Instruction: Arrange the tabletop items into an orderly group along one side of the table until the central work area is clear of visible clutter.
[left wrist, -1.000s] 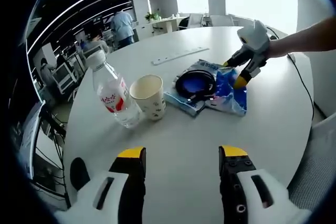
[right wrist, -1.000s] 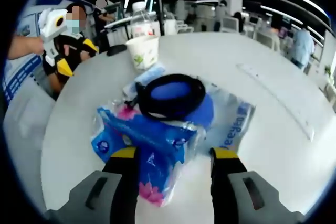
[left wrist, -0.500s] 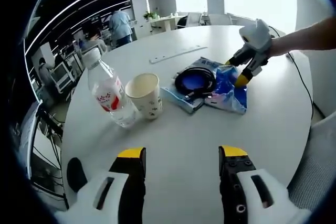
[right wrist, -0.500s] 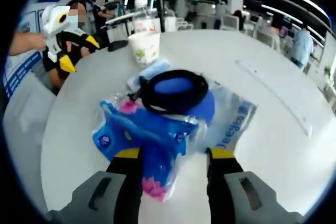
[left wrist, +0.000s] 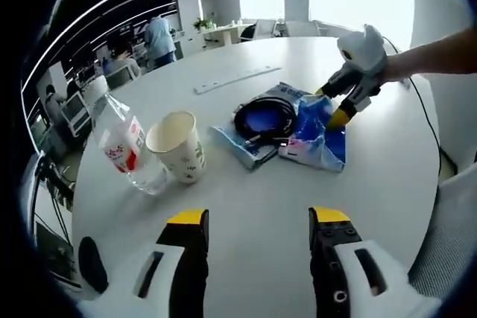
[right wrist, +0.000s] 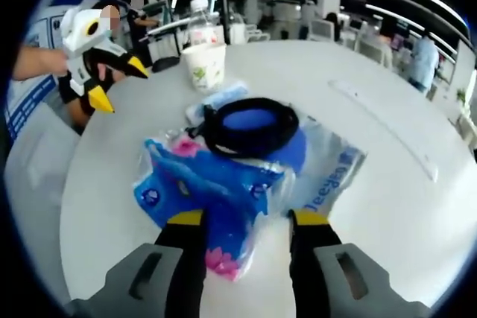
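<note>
A blue tissue pack (right wrist: 209,188) lies on the white round table (right wrist: 387,206), its near end between the jaws of my right gripper (right wrist: 247,218), which stands open around it. A black cable coil (right wrist: 250,128) rests on a clear printed bag (right wrist: 332,173) just beyond. Further off stand a paper cup (right wrist: 205,65) and a water bottle (right wrist: 201,24). In the left gripper view, my left gripper (left wrist: 258,217) is open above bare table, with the bottle (left wrist: 123,147), cup (left wrist: 177,147), coil (left wrist: 264,118) and pack (left wrist: 317,135) ahead, and the right gripper (left wrist: 332,104) astride the pack.
A long pale strip (left wrist: 227,80) lies on the far part of the table. A dark mouse-like object (left wrist: 91,262) sits near the table edge. The left gripper (right wrist: 119,83) hovers at the left of the right gripper view. Desks and people fill the room behind.
The right jaws have narrowed around the end of the blue pack. The left gripper's camera has shifted, and that gripper has come slightly nearer in the right gripper view.
</note>
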Available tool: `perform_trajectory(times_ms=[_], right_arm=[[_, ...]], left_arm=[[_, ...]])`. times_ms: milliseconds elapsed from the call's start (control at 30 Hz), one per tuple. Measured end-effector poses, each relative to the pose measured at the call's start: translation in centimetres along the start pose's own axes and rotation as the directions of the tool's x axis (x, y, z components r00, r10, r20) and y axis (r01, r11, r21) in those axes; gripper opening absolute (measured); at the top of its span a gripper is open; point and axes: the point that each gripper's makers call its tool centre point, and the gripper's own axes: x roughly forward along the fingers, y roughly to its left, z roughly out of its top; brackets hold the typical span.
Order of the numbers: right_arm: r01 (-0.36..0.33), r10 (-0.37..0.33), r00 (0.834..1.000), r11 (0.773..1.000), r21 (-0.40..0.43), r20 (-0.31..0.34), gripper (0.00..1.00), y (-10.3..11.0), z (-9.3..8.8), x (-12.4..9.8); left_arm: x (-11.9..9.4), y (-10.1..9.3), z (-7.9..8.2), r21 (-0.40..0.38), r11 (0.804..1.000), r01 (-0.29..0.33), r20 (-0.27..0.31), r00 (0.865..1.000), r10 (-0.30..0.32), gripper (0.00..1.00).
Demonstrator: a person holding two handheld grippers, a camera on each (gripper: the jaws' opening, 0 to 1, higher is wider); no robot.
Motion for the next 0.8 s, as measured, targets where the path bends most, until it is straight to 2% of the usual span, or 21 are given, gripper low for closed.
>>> perform_trajectory(times_ms=[133, 233, 467, 633, 800], right_arm=[[0.002, -0.002, 1.000, 1.000, -0.003, -0.005, 0.40, 0.0, 0.0, 0.0], [0.003, -0.003, 1.000, 1.000, -0.003, -0.004, 0.40, 0.0, 0.0, 0.0], [0.004, -0.004, 1.000, 1.000, -0.002, 0.001, 0.40, 0.0, 0.1, 0.1], [0.005, -0.005, 1.000, 1.000, 0.000, 0.004, 0.40, 0.0, 0.1, 0.1], [0.005, -0.005, 1.000, 1.000, -0.001, 0.010, 0.40, 0.0, 0.1, 0.1]], left_arm=[[1.2, -0.3, 0.7, 0.005, 1.000, 0.011, 0.008, 1.000, -0.011, 0.50], [2.5, -0.2, 1.3, -0.009, 1.000, 0.013, 0.010, 1.000, -0.013, 0.45], [5.2, 0.2, 3.0, -0.025, 0.999, -0.022, 0.034, 0.999, 0.023, 0.34], [6.2, 1.0, 3.4, -0.056, 0.998, -0.041, 0.024, 0.999, 0.042, 0.28], [7.0, 1.1, 3.2, -0.066, 0.997, -0.034, 0.007, 0.999, 0.035, 0.24]])
